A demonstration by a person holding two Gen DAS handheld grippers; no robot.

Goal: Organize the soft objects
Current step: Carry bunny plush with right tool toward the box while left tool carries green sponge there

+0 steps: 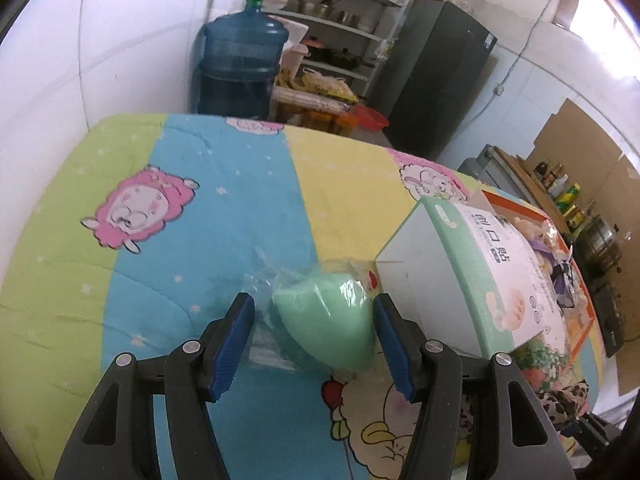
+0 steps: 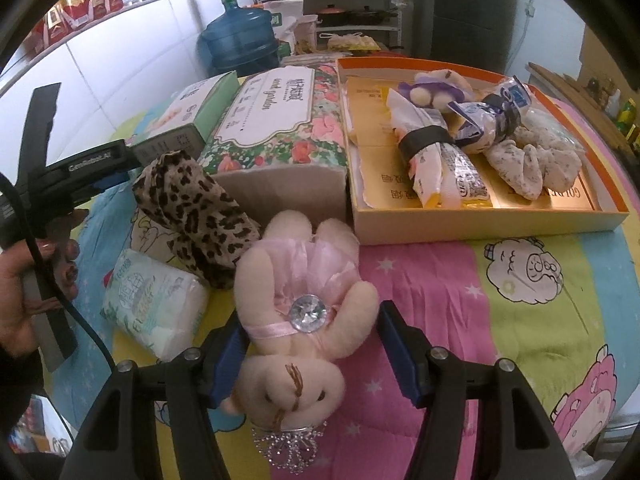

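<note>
Between the blue pads of the left hand-held gripper (image 1: 314,344) lies a mint green sponge (image 1: 330,322) in a clear plastic wrap, on the cartoon sheep blanket (image 1: 192,216). The jaws stand wide; the right pad is very near the sponge, maybe touching, the left pad is apart from it w/ only crumpled wrap in between. So it is open and does not yet clamp anything. Just beside the sponge on the right is a green-white mask box (image 1: 460,276); its print is partly readable only.

In the right wrist view, the right hand-held gripper (image 2: 312,356) is also wide open around a pink plush bunny (image 2: 300,316), which lies on its back, head toward the camera. Both pads sit near its body; I cannot tell if they touch. A silver crown under the head is partly cut off by the gripper frame.

Behind the bunny are a leopard print cloth (image 2: 200,216), a tissue pack (image 2: 154,304), and a floral box (image 2: 276,128). An orange tray box (image 2: 480,228) holds wrapped packets, a small purple plush and a pale spotted cloth; these overlap, so details are hard to separate. At the left edge the person's left hand (image 2: 28,280) holds the other gripper's handle, mostly out of frame.
</note>
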